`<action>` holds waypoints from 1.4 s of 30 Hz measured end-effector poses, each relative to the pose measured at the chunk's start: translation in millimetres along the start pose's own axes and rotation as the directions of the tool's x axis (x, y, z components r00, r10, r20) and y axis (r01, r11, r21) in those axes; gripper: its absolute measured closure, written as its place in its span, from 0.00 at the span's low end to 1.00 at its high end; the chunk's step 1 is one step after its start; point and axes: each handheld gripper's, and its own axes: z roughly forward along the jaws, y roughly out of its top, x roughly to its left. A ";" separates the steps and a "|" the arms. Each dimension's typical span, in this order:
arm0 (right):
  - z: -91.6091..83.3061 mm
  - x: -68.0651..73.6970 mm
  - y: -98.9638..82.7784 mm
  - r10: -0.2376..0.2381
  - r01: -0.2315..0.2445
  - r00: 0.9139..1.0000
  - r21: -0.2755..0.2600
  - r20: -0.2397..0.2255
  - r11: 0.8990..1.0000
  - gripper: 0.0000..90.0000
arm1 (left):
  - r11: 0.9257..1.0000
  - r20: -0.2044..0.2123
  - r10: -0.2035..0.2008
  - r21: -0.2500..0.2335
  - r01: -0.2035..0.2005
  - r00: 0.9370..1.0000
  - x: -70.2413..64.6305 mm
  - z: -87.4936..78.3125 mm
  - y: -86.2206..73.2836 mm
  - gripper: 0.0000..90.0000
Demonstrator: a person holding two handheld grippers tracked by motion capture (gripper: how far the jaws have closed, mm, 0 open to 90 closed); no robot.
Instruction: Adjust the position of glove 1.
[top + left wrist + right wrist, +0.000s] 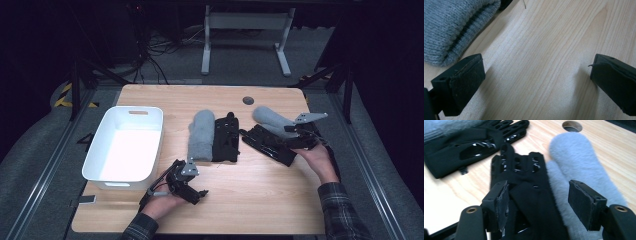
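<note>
On the table (260,200), a grey mitten (201,135) lies touching a black glove (226,137) at the middle, and a second black glove (267,144) lies over a second grey mitten (270,119) to the right; a white bin (127,147) sits at the left. The left gripper (197,192) rests low over bare wood near the first mitten's cuff, jaws spread and empty. The right gripper (536,202) hovers over the second glove, jaws spread astride it, gripping nothing.

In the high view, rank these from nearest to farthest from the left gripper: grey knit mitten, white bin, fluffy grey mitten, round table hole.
From the left gripper:
1. Grey knit mitten, just beyond it.
2. White bin, to its left.
3. Fluffy grey mitten, far right.
4. Round table hole, at the far edge; close to the fluffy mitten's rank.
</note>
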 end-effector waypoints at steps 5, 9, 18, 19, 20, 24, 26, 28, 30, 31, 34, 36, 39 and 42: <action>5.3 -16.4 2.9 0.022 -0.022 1.000 0.008 0.011 1.000 0.37 | 1.000 0.000 0.002 0.000 -0.002 1.000 0.1 0.0 0.0 0.00; 8.9 -29.1 4.5 0.031 -0.031 0.999 0.029 0.021 0.999 0.38 | 1.000 0.000 0.002 0.000 -0.002 1.000 0.1 0.0 0.0 0.00; 15.5 -56.4 3.4 0.061 -0.062 0.997 0.049 0.039 0.997 0.39 | 1.000 0.000 0.000 0.000 0.000 1.000 0.0 0.0 0.0 0.00; 16.8 -58.0 3.3 0.063 -0.065 0.997 0.050 0.041 0.997 0.39 | 1.000 0.000 0.000 0.000 0.000 1.000 0.0 0.0 0.0 0.00; 18.8 -59.3 3.3 0.063 -0.065 0.997 0.052 0.039 0.997 0.41 | 1.000 0.000 0.002 0.000 -0.002 1.000 0.1 0.0 0.0 0.00; 29.3 -63.1 1.3 0.066 -0.069 0.997 0.085 0.043 0.994 0.43 | 1.000 0.000 0.002 0.000 -0.002 1.000 0.0 0.0 0.0 0.00; 31.8 -65.8 -0.7 0.084 -0.087 0.996 0.079 0.039 0.993 0.45 | 1.000 0.001 -0.001 -0.001 0.001 1.000 -0.2 0.1 -0.1 0.00; 34.5 -68.0 -2.5 0.092 -0.095 0.995 0.080 0.038 0.992 0.48 | 1.000 0.000 -0.002 -0.002 0.002 1.000 -0.3 0.1 -0.2 0.00; 38.5 -69.4 -4.9 0.092 -0.096 0.995 0.095 0.040 0.991 0.51 | 1.000 0.001 -0.001 -0.001 0.001 1.000 -0.2 0.0 -0.1 0.00; 39.9 -69.5 -5.7 0.090 -0.094 0.995 0.103 0.043 0.990 0.53 | 1.000 0.000 -0.002 -0.002 0.002 1.000 -0.3 0.1 -0.1 0.00; 43.4 -69.4 -7.3 0.086 -0.090 0.995 0.118 0.041 0.989 0.56 | 1.000 0.000 -0.003 -0.001 0.003 1.000 -0.3 0.1 -0.2 0.00; 45.1 -68.5 -7.8 0.085 -0.089 0.996 0.127 0.040 0.988 0.60 | 1.000 0.001 -0.003 -0.002 0.003 1.000 -0.4 0.1 -0.2 0.00; 47.4 -66.6 -7.9 0.067 -0.073 0.997 0.139 0.047 0.987 0.69 | 1.000 0.000 -0.002 -0.001 0.002 1.000 -0.3 0.0 -0.2 0.00; 47.3 -65.5 -7.7 0.050 -0.057 0.997 0.145 0.051 0.988 0.79 | 1.000 0.000 -0.002 -0.001 0.002 1.000 -0.4 0.0 -0.2 0.00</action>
